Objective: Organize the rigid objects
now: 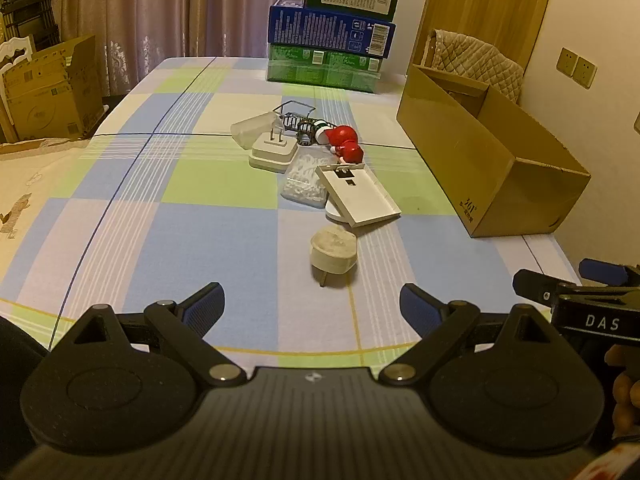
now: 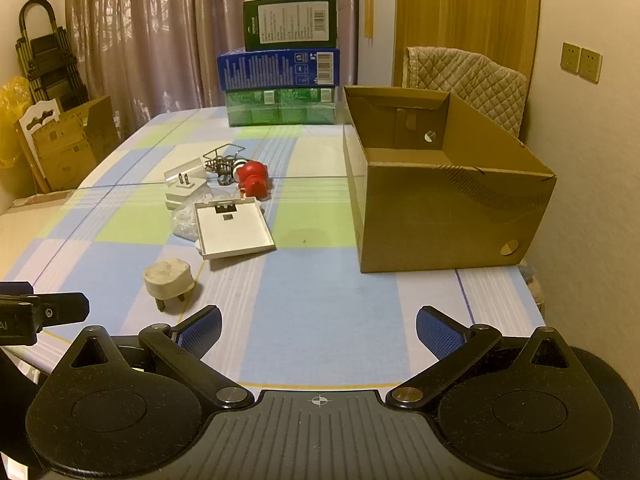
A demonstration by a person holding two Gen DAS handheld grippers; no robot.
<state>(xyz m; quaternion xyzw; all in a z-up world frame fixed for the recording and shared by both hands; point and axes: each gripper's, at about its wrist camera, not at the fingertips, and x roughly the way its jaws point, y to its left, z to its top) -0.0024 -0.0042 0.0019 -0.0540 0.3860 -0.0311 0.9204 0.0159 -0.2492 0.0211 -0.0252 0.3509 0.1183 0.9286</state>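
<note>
Your left gripper (image 1: 311, 306) and right gripper (image 2: 318, 330) both sit low at the near edge of the table (image 1: 192, 232), fingers spread wide with nothing between them, which looks like a ready stance before a first pick. The round plug (image 1: 333, 254) lies nearest, just ahead of your left fingers, prongs down toward you, so it seems the easy opener. Behind it the flat white tray (image 1: 357, 196) rests tilted, propped on something white you can only glimpse under its edge. It also overlaps the clear bag (image 1: 304, 182) of small white pieces. Further on, the white adapter (image 1: 274, 152), wire rack (image 1: 298, 118) and red toy (image 1: 347, 142) are bunched together, touching; the toy's shape is hard to read. The open carton (image 2: 448, 208) stands to the right, likely the destination; most of its floor is hidden by its walls. Stacked boxes (image 2: 280, 72) close the far end.
</note>
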